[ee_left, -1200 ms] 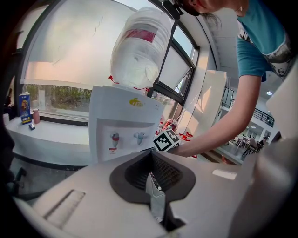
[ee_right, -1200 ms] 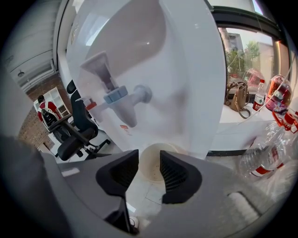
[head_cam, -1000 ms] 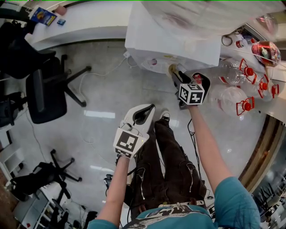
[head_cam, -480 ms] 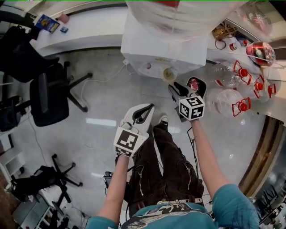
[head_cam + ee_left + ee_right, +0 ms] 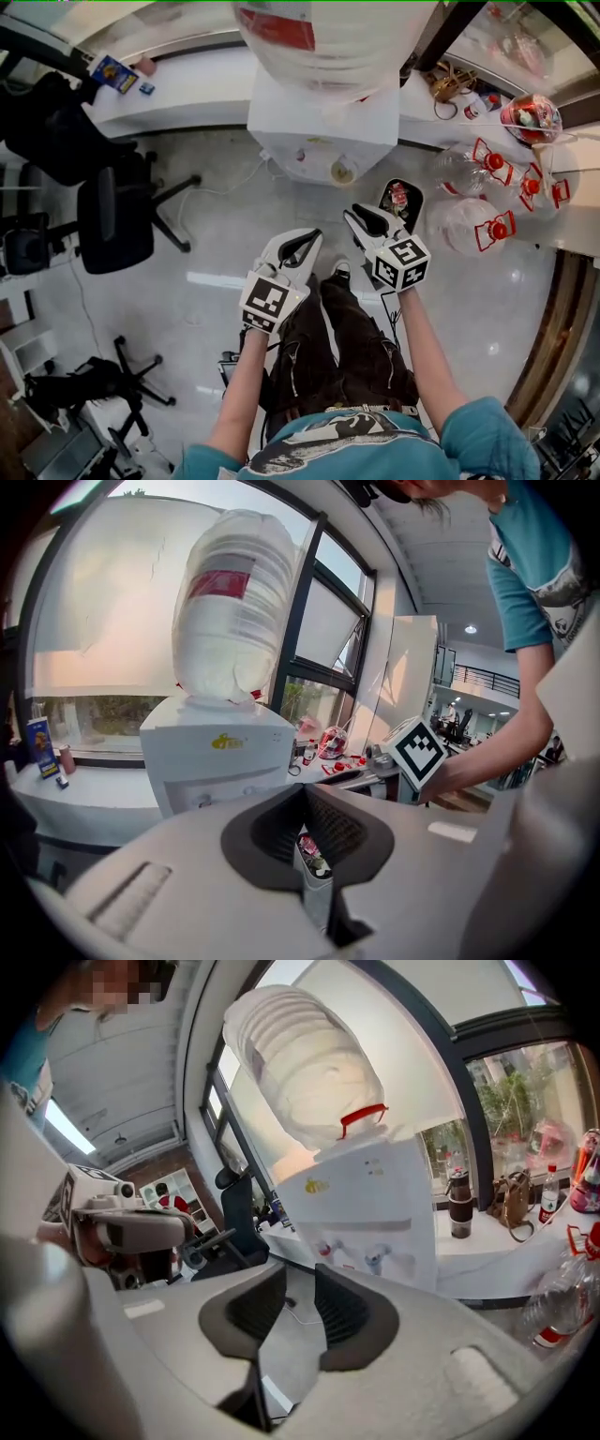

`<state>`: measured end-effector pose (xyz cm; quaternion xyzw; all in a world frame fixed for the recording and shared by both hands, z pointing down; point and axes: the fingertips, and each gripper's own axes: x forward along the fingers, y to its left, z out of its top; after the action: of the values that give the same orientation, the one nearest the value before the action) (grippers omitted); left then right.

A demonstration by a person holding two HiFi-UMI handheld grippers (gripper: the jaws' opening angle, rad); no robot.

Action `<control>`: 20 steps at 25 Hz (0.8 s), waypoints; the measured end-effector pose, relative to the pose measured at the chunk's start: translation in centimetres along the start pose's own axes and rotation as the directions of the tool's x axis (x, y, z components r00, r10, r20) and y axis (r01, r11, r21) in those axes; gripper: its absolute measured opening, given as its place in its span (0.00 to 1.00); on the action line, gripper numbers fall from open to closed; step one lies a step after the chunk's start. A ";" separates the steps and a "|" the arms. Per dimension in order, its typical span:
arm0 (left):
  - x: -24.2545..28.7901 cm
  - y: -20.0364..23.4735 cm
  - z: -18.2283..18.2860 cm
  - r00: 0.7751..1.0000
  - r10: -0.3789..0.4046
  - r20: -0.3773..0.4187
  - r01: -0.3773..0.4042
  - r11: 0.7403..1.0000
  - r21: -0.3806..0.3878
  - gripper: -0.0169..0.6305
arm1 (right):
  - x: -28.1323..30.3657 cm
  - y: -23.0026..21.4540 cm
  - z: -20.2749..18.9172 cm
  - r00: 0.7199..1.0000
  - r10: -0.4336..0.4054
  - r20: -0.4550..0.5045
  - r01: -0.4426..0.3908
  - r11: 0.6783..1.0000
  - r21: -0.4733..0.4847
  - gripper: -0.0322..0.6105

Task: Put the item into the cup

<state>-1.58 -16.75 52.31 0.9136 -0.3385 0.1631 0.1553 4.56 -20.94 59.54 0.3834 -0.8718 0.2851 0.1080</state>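
A small paper cup (image 5: 343, 172) stands at the front of the white water dispenser (image 5: 319, 117), seen from above; I cannot tell what is in it. My right gripper (image 5: 361, 220) hangs over the floor, a short way back from the cup. Its jaws are closing, a gap still shows, and nothing is between them in the right gripper view (image 5: 300, 1279). My left gripper (image 5: 298, 246) is lower and to the left, with its pads meeting and holding nothing (image 5: 302, 794). No loose item shows in either gripper.
A dark bin (image 5: 398, 200) with red litter stands on the floor right of the dispenser. Large water bottles (image 5: 473, 225) with red handles lie at the right. An office chair (image 5: 112, 220) stands left. A counter (image 5: 178, 89) runs behind the dispenser.
The right gripper has drawn back from the cup at the dispenser toward the person, and its jaws have narrowed. The cup stays at the dispenser. The left gripper has barely moved.
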 end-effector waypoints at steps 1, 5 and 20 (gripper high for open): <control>-0.2 -0.3 0.3 1.000 0.003 0.000 -0.003 1.000 0.001 0.05 | -0.5 0.6 0.6 1.000 0.011 0.012 -0.011 1.000 -0.004 0.20; -1.2 -1.1 1.7 0.999 0.033 0.012 -0.033 0.999 0.004 0.05 | -3.1 2.5 2.7 0.998 0.037 0.052 -0.036 0.999 -0.023 0.20; -3.7 -4.9 5.9 0.996 0.045 0.071 -0.046 0.999 0.014 0.05 | -10.2 6.1 6.1 0.987 0.083 0.140 -0.075 0.995 -0.065 0.17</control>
<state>0.17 -13.37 44.69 0.9121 -0.3631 0.1369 0.1322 7.25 -15.02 47.93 0.3645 -0.8999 0.2350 0.0453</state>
